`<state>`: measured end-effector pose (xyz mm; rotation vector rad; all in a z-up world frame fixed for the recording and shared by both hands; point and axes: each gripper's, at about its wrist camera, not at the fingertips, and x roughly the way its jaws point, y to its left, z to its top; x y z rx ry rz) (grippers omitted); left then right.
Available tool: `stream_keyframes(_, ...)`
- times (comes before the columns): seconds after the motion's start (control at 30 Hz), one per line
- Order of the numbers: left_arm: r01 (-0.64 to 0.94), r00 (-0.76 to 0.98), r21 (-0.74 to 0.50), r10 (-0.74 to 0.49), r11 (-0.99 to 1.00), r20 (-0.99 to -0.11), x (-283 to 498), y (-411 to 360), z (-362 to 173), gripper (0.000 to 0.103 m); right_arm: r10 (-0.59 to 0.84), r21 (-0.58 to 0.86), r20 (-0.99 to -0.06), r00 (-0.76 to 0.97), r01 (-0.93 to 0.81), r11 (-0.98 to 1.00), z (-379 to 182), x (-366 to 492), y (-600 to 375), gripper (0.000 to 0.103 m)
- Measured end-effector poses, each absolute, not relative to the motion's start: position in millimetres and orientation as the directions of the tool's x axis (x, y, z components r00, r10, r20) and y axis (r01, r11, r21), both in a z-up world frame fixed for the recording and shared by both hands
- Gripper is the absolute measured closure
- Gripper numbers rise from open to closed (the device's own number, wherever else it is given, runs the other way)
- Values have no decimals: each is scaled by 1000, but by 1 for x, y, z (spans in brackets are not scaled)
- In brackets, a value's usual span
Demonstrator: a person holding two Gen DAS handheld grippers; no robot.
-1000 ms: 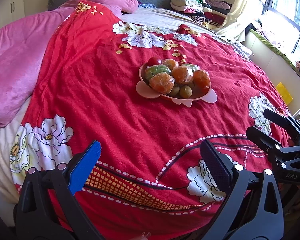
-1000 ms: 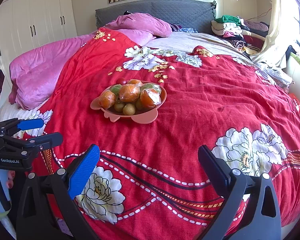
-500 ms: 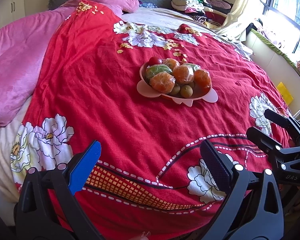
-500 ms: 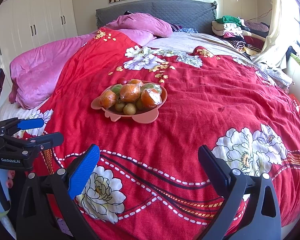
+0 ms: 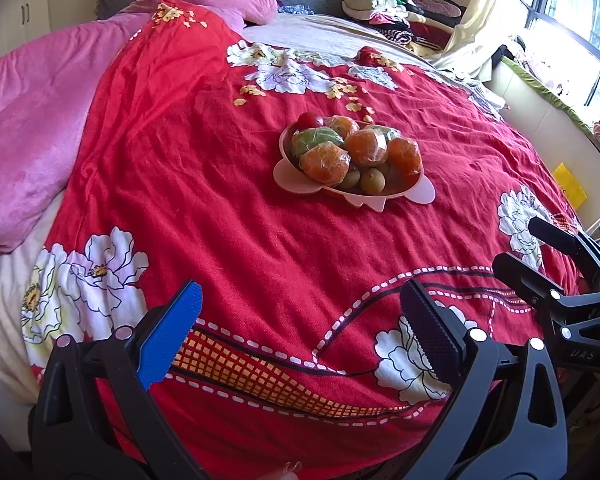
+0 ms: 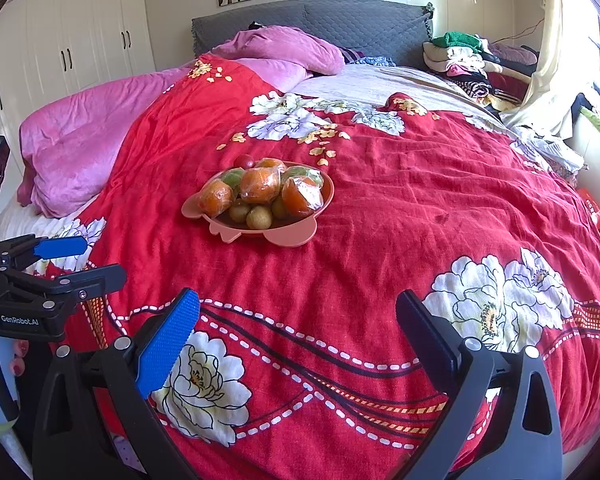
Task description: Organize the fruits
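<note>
The left tongs (image 5: 298, 322) are hovering over the near edge of the bed (image 5: 220, 200), their fingers spread wide and gripping nothing. The right tongs (image 6: 298, 322) are hanging beside them over the same edge, likewise spread wide and empty. In the left view the right tongs are showing at the right border; in the right view the left tongs are showing at the left border, with a person's fingers (image 6: 18, 358) wrapping the handle below them.

A pink bowl (image 5: 288, 172) is sitting on the red flowered blanket (image 5: 180, 140) near the middle of the bed, well apart from both tongs. Fruit is piling up in it: several oranges (image 5: 326, 162) wrapped in clear film, a wrapped green fruit (image 5: 314, 140) behind them, a small red fruit (image 5: 310, 119) at the far rim, and a few small brownish-green round fruits (image 5: 372, 181) lying at the front of the bowl.

A pink quilt (image 6: 84, 128) is lying along the left side of the bed. Folded clothes (image 6: 460, 56) are stacking up by the grey headboard (image 6: 340, 20) at the far right.
</note>
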<state>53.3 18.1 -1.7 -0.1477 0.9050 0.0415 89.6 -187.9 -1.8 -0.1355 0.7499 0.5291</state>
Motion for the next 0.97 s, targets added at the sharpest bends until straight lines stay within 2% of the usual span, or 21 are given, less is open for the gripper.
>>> stream_keyframes(0.33, -88, 617, -111, -33, 990, -786, 54, 18, 0, 10, 408, 69, -681, 608, -501, 862, -3, 91, -189, 5)
stream_keyframes(0.57, -145, 615, -70, 35, 987, -788, 58, 23, 2, 10, 391, 66, -684, 616, -482, 874, -6, 100, -198, 5)
stream_keyframes(0.7, -158, 673, -114, 23, 981, -739, 60, 36, 16, 10, 358, 69, -689, 630, -435, 898, -7, 123, -213, 5)
stream_keyframes(0.77, -176, 666, -129, 22, 976, -745, 74, 51, 17, 10, 317, 50, -687, 654, -392, 918, -6, 145, -227, 5)
stream_keyframes(0.87, -243, 636, -55, 116, 969, -763, 104, 83, 5, 10, 204, -12, -691, 694, -293, 956, -8, 193, -256, 5)
stream_keyframes(0.97, -314, 595, -47, 158, 948, -788, 141, 123, -16, 10, 78, -83, -751, 656, -210, 974, -30, 255, -283, 5)
